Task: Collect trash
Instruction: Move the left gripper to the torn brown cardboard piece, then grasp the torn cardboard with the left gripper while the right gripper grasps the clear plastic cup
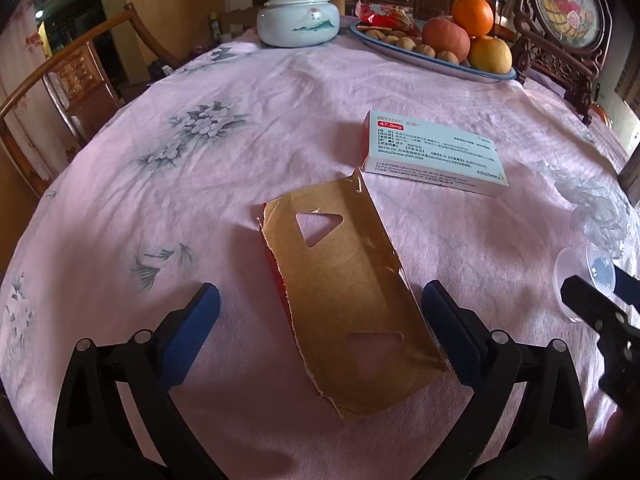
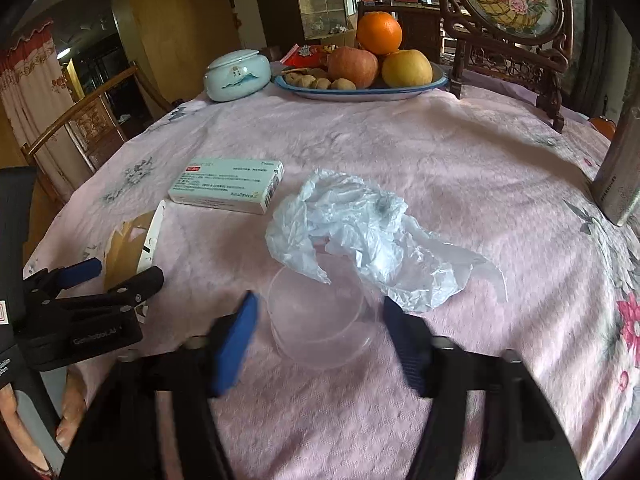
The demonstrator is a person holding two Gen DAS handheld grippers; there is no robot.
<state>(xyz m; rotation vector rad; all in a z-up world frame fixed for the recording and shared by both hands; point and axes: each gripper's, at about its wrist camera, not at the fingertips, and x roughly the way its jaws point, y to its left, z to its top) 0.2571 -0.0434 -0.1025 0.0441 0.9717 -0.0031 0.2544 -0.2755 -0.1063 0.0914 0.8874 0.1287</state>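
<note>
Blue-padded fingers of the left gripper [image 1: 320,312] stand wide apart on either side of a torn piece of brown cardboard [image 1: 344,300], which lies flat on the pink floral tablecloth [image 1: 200,184] and shows two cut-out openings and a ragged left edge; neither pad touches it. Beyond the cardboard's far corner, just beside it, lies a white medicine box [image 1: 434,152] printed with a red strength label. Fingers of the right gripper [image 2: 320,336], likewise spread wide, flank a clear plastic cup [image 2: 320,316] resting on the cloth; contact between pads and cup cannot be told, as the left pad is blurred. Crumpled translucent plastic film [image 2: 360,232] lies against the cup's far rim and extends to the right. At the table's far edge stand a pale blue lidded ceramic jar [image 2: 236,74] and a blue-rimmed platter [image 2: 360,90] bearing an orange, an apple, a yellow fruit and walnuts. Behind the platter rises a carved wooden screen [image 2: 512,12] framing floral embroidery. A wooden chair [image 1: 68,84] stands at the left.
</note>
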